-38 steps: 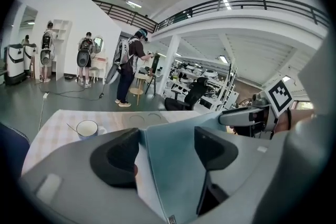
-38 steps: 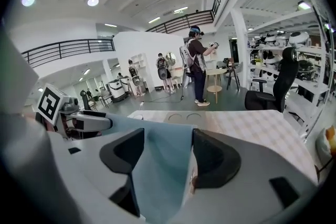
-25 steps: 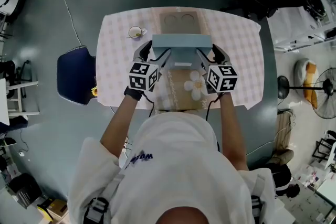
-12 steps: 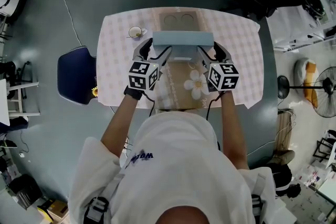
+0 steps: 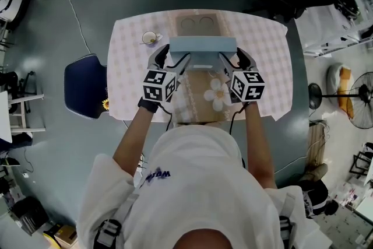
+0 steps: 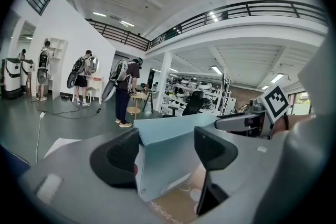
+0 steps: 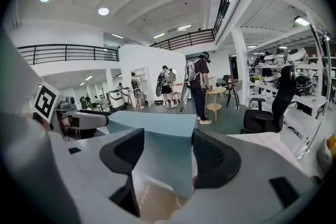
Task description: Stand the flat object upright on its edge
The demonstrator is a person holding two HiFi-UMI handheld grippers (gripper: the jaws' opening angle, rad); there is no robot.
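Table (image 5: 128,67) with the pink checked cloth sat below and ahead of both grippers. The brown flower-print mat (image 5: 198,105) lay on it just under and behind the jaws, toward the person.

Light blue flat box (image 5: 202,52): straight ahead of both grippers, spanning the gap between them. Its long axis ran crosswise, from one gripper to the other. One broad face was turned toward the person and a narrow long edge was on top, so it looked already raised onto its long edge, or close to it. I couldn't tell whether the bottom edge was bearing on the table or hanging just clear.

Left gripper (image 5: 173,58): jaws partway apart and clamped across the thickness of the box's left end, with that corner sitting deep between the pads.

Right gripper (image 5: 234,59): same setup on the right end, jaws a bit narrower and closed on the box.

Both hands were equally near, one per end, both pointing slightly down. Neither had the better reach.

My read: the coming move turns on that crosswise axis. The bottom edge needs to be flat on the table along its full length before either grip lets go. Release one end early and the box pivots about the other.

Small cup (image 5: 150,37) was off beyond the left gripper, well clear.
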